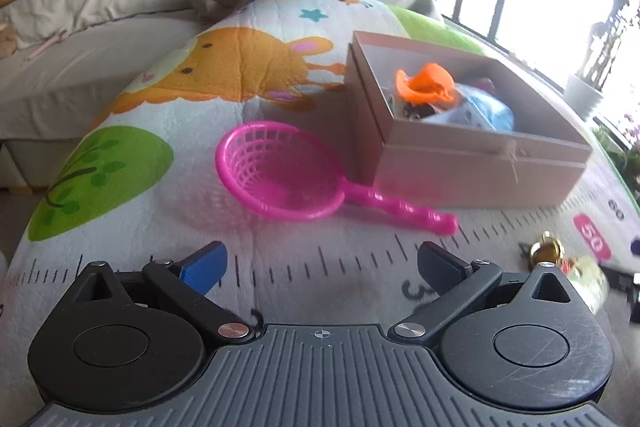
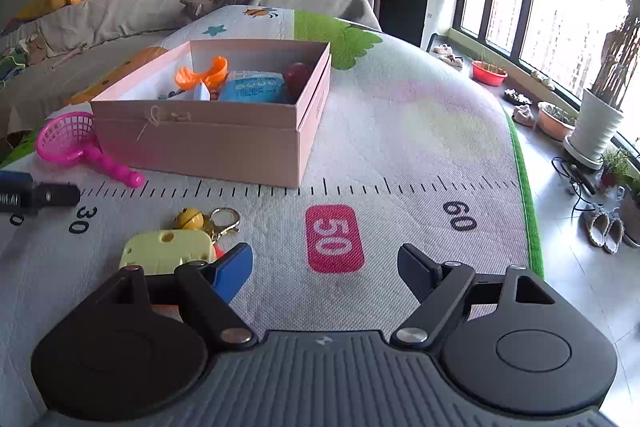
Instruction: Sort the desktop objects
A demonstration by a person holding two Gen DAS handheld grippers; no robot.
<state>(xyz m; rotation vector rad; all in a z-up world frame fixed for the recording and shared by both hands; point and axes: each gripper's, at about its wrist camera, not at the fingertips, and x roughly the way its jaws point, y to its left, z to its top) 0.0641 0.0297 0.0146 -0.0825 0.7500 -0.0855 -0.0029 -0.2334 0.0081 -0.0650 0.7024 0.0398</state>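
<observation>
Left wrist view shows the left gripper (image 1: 320,267) with its jaws spread wide and nothing between them, hanging over the printed play mat (image 1: 168,211) just short of the pink toy strainer (image 1: 280,179). The strainer lies on the mat on its side, its handle running toward the front wall of the cardboard box (image 1: 480,167) and ending just beside it. The box already holds an orange toy (image 1: 424,83) and a blue packet (image 1: 480,111). The strainer looks like thin moulded plastic: light, stiff, a little slick, and likely to skid or tip if pushed on the rim. The ridged handle seems the safer place to take hold, clamped across its width near the bowl. In the right wrist view the right gripper (image 2: 324,267) is likewise spread and empty, with the yellow key tag (image 2: 168,247) and its small bell and ring just beside its left finger. That tag looks flat, hard and light; its edges offer the best hold.
</observation>
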